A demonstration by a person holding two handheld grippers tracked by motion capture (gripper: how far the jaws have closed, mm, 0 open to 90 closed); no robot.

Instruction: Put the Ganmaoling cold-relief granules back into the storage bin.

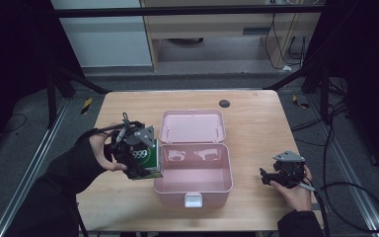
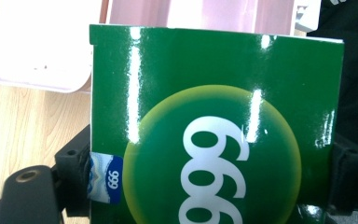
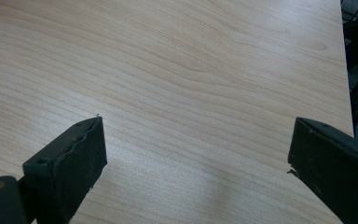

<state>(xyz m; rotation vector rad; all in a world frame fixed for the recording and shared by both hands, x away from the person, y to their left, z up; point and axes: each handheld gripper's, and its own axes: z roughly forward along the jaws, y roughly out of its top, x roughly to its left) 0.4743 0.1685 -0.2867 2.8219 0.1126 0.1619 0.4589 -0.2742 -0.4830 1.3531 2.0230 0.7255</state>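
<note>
Now we hold the left gripper [image 1: 139, 159] clamped on a green box [image 1: 147, 157] printed with white 999 numerals, its jaws pressing the box's two sides, as the left gripper view shows with the green box [image 2: 214, 126] standing between the black pads. In the high view the box sits at about nine o'clock from the pink case [image 1: 193, 178], just beside the case's left wall and seemingly lifted above the wooden table [image 1: 256, 118]; whether it touches that wall we cannot tell. The case stands open near the table's middle, its lid [image 1: 192, 126] laid back toward twelve o'clock, and a white latch [image 1: 193, 200] shows on its front wall at six o'clock. Our right gripper [image 1: 266, 176] rests at about three o'clock from the case, well apart from it, near the table's right edge, with the grey three-cornered plate on top. In the right gripper view its jaws stand wide apart with bare wood grain [image 3: 191, 93] between them, grasping nothing. A small dark round mark [image 1: 224, 103] lies on the table at twelve o'clock, beyond the lid.
</note>
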